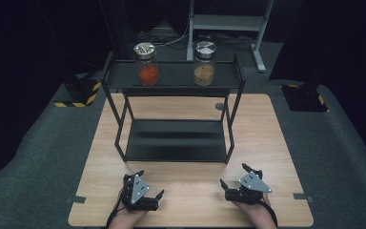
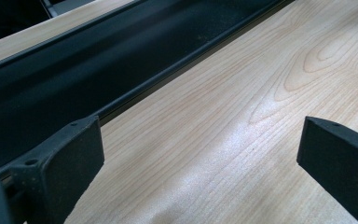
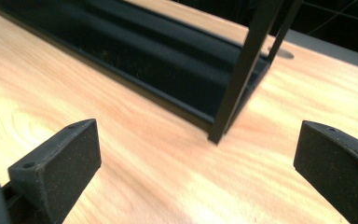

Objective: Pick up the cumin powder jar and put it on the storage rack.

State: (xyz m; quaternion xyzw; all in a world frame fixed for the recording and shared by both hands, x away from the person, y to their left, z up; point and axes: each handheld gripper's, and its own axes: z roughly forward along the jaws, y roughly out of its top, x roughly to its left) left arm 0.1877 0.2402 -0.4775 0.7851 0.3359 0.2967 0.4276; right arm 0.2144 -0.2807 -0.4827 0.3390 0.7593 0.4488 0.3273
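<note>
Nearest the camera, two hands come in from the bottom edge of the high view, each holding a gripper low over the front strip of the wooden table [image 1: 271, 143]. On the left side sits the left gripper [image 1: 149, 186], jaws spread wide with nothing between them; its own view looks along pale wood grain towards the front lip of a black shelf rack [image 1: 176, 143]. To its right, the right gripper [image 1: 233, 177] is likewise released, jaws far apart and bare, and its view shows the rack's front right leg [image 3: 235, 79] standing on the table just ahead.

Beyond both grippers stands the rack, a thin black frame with a low tray resting on the tabletop and an upper shelf [image 1: 176, 74] raised on slim legs. Two glass jars stand upright on that upper shelf, well apart from the grippers and from each other. One jar [image 1: 146, 64], at the left, has a metal lid and orange-red contents in its lower half. Its neighbour, the right jar [image 1: 204, 63], has a silver lid and tan-brown contents. Grey floor surrounds the table
</note>
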